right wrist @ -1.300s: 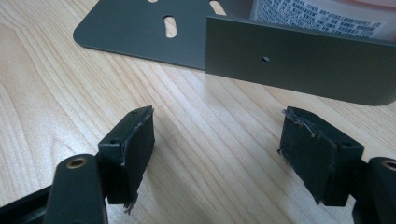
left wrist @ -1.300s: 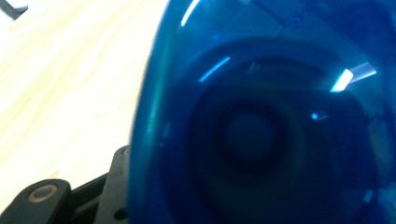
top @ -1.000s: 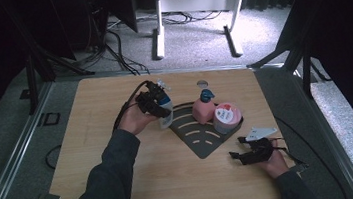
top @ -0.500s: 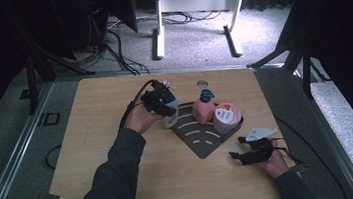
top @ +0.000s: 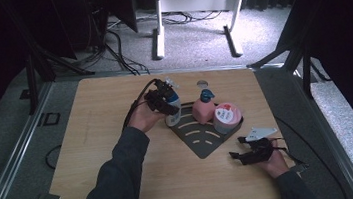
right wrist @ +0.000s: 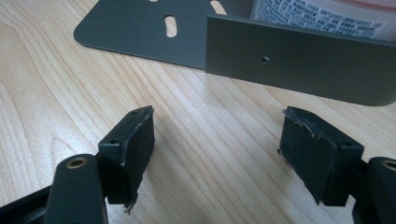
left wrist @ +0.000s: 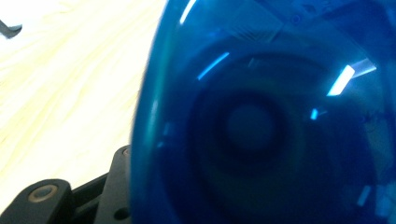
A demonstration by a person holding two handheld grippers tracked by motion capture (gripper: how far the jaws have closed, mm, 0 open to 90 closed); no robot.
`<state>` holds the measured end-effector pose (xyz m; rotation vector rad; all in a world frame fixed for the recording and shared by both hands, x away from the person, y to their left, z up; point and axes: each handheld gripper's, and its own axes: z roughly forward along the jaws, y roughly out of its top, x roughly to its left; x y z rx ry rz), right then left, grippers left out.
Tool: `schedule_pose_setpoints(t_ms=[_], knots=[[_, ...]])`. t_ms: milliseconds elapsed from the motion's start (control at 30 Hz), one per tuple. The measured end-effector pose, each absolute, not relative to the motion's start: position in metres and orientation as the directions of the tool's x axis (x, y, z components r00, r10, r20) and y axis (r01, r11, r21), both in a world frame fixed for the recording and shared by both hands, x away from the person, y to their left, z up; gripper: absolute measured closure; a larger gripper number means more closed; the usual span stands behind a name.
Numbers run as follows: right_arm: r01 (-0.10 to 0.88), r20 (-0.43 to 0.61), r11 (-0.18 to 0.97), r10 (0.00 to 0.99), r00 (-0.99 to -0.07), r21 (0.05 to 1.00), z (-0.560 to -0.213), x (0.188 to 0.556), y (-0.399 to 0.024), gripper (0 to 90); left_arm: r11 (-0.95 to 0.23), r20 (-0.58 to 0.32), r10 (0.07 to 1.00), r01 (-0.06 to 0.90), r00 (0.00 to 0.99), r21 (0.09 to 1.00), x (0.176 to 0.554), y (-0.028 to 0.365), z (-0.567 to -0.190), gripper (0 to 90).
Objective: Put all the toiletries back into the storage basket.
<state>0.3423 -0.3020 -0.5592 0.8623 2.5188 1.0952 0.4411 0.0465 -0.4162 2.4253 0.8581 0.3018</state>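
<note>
The translucent blue plastic bottle (left wrist: 280, 121) with white cap is clamped in the left gripper (top: 163, 100), at the dark grey slotted metal tray's (top: 200, 138) near-left edge (pink pump bottle (top: 203, 110) just beyond). The right gripper (right wrist: 217, 140) rests on the wooden table (top: 93, 139), jaws spread and empty, facing the tray's wall.

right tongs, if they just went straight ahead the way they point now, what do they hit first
Most likely the upright side wall of the dark metal rack, which stands straight ahead across bare wood. The right tongs are open with nothing between them. Behind that wall stands the pink tub. How far off the wall is cannot be told.
</note>
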Motion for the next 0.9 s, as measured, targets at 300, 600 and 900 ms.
schedule_pose_setpoints(t_ms=[300, 600, 900], knots=[[0.416, -0.004, 0.539, 0.614, -0.79, 0.732, -0.5592, 0.3424, -0.302, 25.9, -0.643, 0.029, 0.639, 0.513, 0.769, 0.568, 0.4438, 0.0437, -0.4172, 54.7], [0.416, -0.003, 0.539, 0.614, -0.789, 0.732, -0.5592, 0.3424, -0.302, 25.9, -0.633, 0.024, 0.645, 0.517, 0.763, 0.576, 0.4476, 0.0395, -0.4197, 54.7], [0.416, -0.003, 0.539, 0.614, -0.79, 0.732, -0.5592, 0.3425, -0.3021, 25.9, -0.629, 0.024, 0.648, 0.518, 0.761, 0.58, 0.4511, 0.0371, -0.4217, 54.7]])
